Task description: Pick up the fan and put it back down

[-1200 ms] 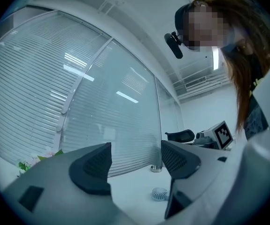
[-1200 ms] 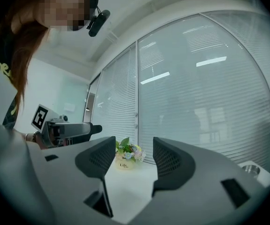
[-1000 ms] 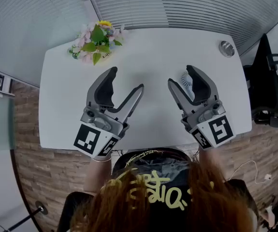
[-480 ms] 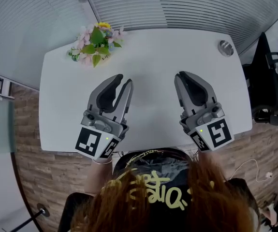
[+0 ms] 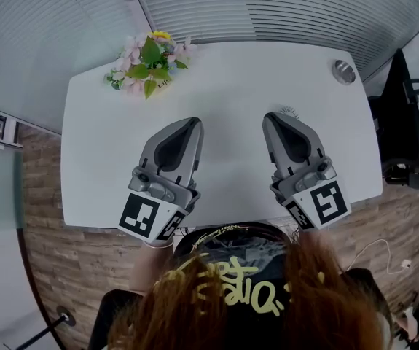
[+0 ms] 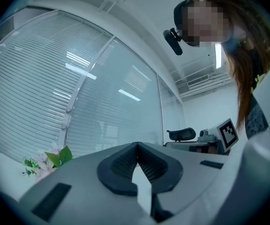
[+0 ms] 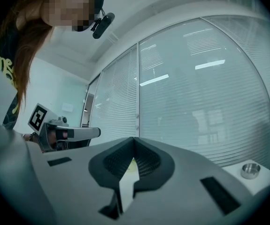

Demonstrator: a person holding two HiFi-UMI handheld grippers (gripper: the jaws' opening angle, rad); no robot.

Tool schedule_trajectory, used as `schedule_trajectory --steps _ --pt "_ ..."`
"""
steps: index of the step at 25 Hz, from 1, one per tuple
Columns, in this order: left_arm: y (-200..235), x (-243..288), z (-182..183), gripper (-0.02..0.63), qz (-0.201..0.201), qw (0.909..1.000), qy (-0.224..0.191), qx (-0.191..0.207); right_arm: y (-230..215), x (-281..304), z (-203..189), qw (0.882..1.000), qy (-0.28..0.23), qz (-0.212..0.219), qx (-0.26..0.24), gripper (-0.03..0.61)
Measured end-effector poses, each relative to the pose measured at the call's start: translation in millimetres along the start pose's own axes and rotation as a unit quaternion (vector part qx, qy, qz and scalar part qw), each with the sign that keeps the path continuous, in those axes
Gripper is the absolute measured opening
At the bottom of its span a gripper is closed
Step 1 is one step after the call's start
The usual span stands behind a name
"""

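Note:
The small white fan (image 5: 290,111) stands on the white table (image 5: 231,79); only a sliver of its grille shows past the tip of my right gripper (image 5: 275,117), which hides the rest of it. That gripper is shut with nothing between its jaws, held above the table at the front right. My left gripper (image 5: 193,123) is shut too and holds nothing, at the front left, well apart from the fan. In the left gripper view the closed left gripper (image 6: 136,145) points at the window blinds. The right gripper view shows the closed right gripper (image 7: 134,139) and no fan.
A bunch of flowers (image 5: 148,65) lies at the table's far left and appears as flowers (image 6: 48,160) in the left gripper view. A small metal cup (image 5: 342,71) sits at the far right corner. Black chairs (image 5: 407,122) stand off the table's right side. Blinds line the glass wall behind.
Both grippers went from wide open to shut, staying about where they were. The fan, visible between the right jaws a second ago, is now almost wholly hidden behind that gripper.

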State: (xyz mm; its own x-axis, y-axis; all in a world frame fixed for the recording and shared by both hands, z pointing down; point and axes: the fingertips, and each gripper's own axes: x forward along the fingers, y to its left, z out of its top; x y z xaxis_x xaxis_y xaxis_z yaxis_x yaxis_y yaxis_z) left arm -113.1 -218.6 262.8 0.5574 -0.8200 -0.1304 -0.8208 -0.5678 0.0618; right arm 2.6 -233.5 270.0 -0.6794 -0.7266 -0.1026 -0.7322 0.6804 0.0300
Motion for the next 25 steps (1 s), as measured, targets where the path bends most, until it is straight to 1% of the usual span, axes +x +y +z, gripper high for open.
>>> schedule_trajectory --steps 8,25 --pt "-0.1 -4.6 2.7 -0.008 -0.008 1.0000 -0.003 -0.001 3.5 -2.8 2.2 1.000 -0.004 -0.011 -0.007 0.003" --pt "-7.8 -6.5 4.9 -0.008 -0.016 0.9998 -0.006 0.003 5.8 -12.5 2.6 1.000 -0.003 -0.016 -0.010 0.003"
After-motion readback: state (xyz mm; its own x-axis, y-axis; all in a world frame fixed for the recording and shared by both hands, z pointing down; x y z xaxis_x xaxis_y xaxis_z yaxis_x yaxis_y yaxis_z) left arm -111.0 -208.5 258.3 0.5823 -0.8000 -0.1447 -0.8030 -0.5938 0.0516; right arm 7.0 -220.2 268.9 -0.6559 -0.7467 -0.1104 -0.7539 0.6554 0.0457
